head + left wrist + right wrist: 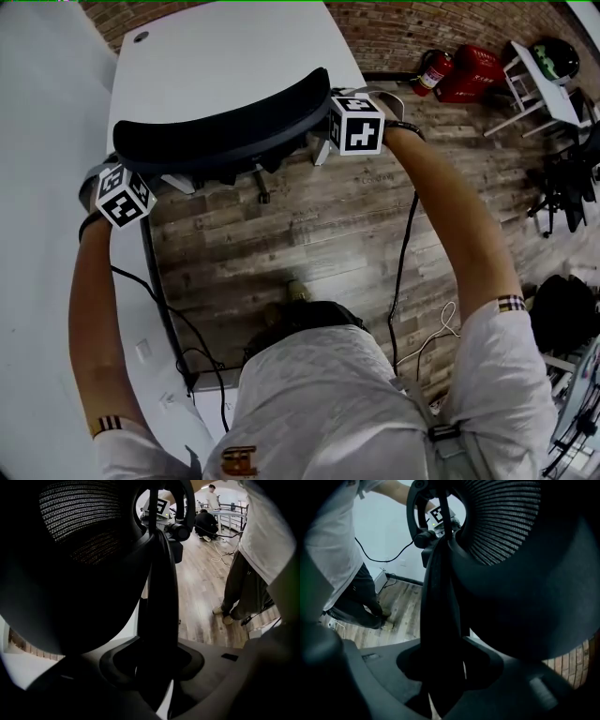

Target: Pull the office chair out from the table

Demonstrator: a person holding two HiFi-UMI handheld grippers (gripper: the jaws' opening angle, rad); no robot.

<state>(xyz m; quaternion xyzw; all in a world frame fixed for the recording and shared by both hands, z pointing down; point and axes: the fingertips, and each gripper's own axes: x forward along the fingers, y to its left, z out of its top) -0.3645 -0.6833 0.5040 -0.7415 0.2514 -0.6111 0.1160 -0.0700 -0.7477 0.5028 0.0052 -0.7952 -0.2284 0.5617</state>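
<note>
jaws of the left gripper (154, 667) pinch one end of the office chair (220, 127) backrest rim; the right gripper (440, 677) pinches the other end, both half closed. chair stands tucked against the white table (216, 52).

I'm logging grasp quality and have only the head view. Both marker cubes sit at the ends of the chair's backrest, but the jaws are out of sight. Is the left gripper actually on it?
Observer: Yes. The left gripper view shows the left gripper closed on the backrest, with its dark side rim running up between the jaws.
Reviewer: And the right one?
Observer: The right gripper clamps the opposite rim the same way, with the mesh panel to its right.
Reviewer: Anyone else around?
Observer: Far behind, a standing person and a crouching one.
</note>
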